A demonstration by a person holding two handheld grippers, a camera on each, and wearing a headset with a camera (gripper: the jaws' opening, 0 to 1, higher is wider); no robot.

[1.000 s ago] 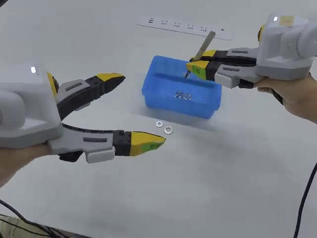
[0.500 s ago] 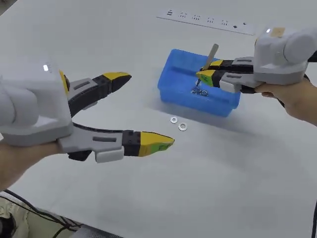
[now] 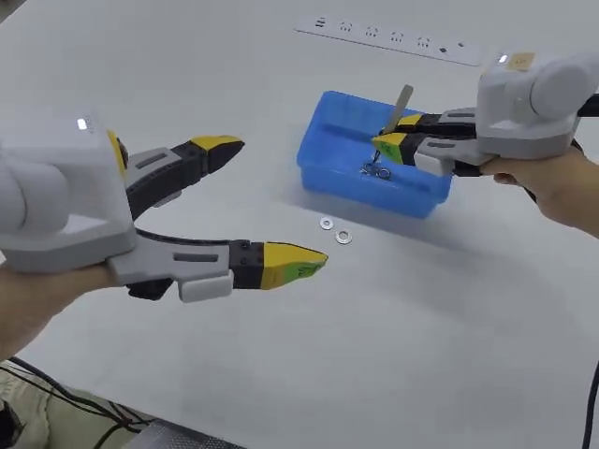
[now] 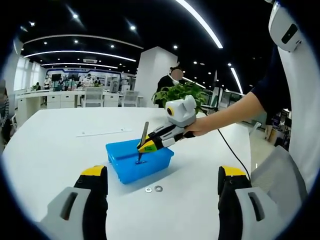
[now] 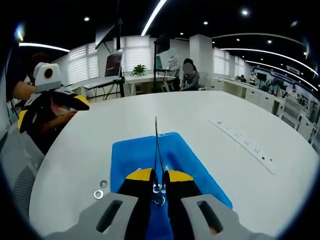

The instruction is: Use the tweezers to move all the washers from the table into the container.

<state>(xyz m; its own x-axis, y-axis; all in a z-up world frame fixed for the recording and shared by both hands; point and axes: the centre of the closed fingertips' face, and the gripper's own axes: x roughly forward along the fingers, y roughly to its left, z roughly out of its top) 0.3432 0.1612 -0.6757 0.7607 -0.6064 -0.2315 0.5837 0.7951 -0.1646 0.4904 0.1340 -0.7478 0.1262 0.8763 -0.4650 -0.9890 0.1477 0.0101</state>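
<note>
Right tongs (image 3: 382, 148) clamp slim metal tweezers (image 3: 401, 101), tips down inside blue plastic container (image 3: 328, 159), probably to release there. Two small metal washers (image 3: 334, 230) wait on white worktop (image 3: 421, 327) just beside. Left tongs (image 3: 281, 203) wide, idle, clear.

bright, even light pours from ceiling strips (image 4: 200, 22) onto the white table (image 3: 421, 327); a soft shadow hugs the blue container (image 3: 356, 189) on its near side. head view is crisp. both gripper views bend hard at the edges, ceilings dark, lamps glaring.
</note>
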